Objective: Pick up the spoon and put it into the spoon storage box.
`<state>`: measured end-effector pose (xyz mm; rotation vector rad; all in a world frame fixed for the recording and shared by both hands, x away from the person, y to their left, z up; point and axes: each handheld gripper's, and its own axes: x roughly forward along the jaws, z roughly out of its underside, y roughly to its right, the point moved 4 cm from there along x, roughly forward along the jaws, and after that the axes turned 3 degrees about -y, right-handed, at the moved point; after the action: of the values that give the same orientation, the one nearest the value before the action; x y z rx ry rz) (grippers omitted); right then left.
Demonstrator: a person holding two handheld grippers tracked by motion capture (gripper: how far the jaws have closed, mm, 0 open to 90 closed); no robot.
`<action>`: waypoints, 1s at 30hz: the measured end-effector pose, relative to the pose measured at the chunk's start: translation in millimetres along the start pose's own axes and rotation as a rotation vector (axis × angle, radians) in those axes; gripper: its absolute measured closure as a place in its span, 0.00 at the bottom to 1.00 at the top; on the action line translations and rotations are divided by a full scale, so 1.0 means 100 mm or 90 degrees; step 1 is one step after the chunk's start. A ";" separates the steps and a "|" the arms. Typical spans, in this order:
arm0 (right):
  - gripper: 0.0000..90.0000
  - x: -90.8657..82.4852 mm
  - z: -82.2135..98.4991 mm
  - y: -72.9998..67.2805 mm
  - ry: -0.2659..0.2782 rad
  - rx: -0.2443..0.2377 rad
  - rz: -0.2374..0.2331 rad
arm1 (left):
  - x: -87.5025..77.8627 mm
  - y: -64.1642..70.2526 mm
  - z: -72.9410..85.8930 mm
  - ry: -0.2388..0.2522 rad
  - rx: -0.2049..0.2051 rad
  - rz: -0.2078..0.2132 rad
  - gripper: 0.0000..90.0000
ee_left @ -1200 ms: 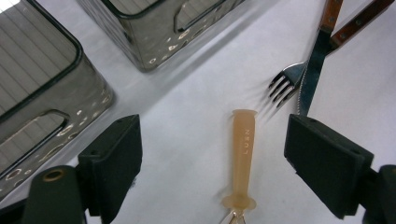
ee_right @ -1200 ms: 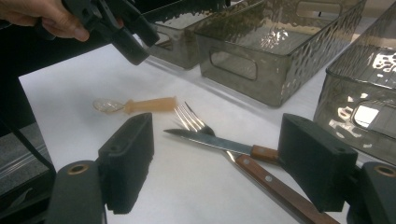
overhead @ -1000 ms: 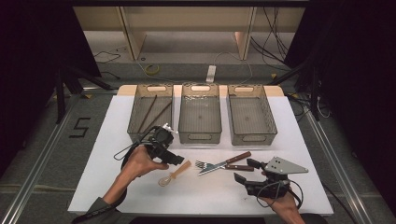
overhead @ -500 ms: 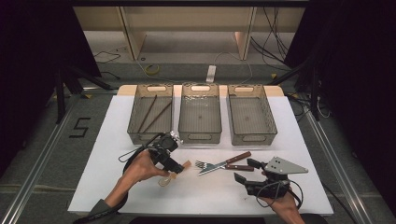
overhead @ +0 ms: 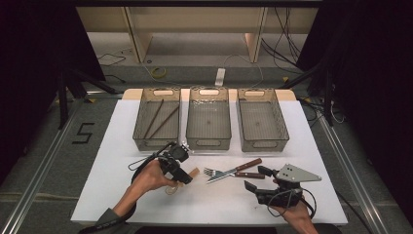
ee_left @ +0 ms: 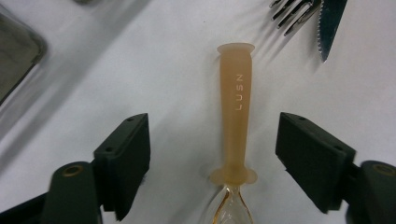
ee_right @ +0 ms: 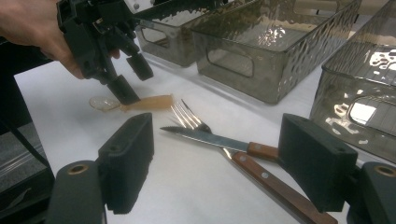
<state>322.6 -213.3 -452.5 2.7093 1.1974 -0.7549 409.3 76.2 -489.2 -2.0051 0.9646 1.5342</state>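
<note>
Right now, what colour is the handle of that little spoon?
Pale translucent orange-tan; the spoon handle shows best in the left gripper view.

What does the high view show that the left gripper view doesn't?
High view: three trays, two sticks in the left one, the right claw. Left gripper view: the letters LUSN on the spoon handle. Both: spoon, fork, knife, and the left claw, jaws just closing, astride the handle, not touching.
</note>
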 end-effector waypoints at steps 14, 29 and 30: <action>0.31 -0.01 -0.01 -0.05 -0.003 -0.010 -0.001 | 0.10 0.05 0.04 -0.023 0.038 -0.001 0.60; 0.31 0.00 0.00 -0.03 -0.003 -0.004 0.002 | 0.11 0.09 0.05 -0.018 0.061 -0.003 0.86; 0.31 0.00 0.00 -0.03 -0.002 -0.004 0.001 | 0.10 0.09 0.05 -0.018 0.061 -0.003 0.86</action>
<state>320.3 -211.4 -451.6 2.7018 1.1956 -0.7537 401.0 71.4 -500.0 -1.9138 1.0031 1.4810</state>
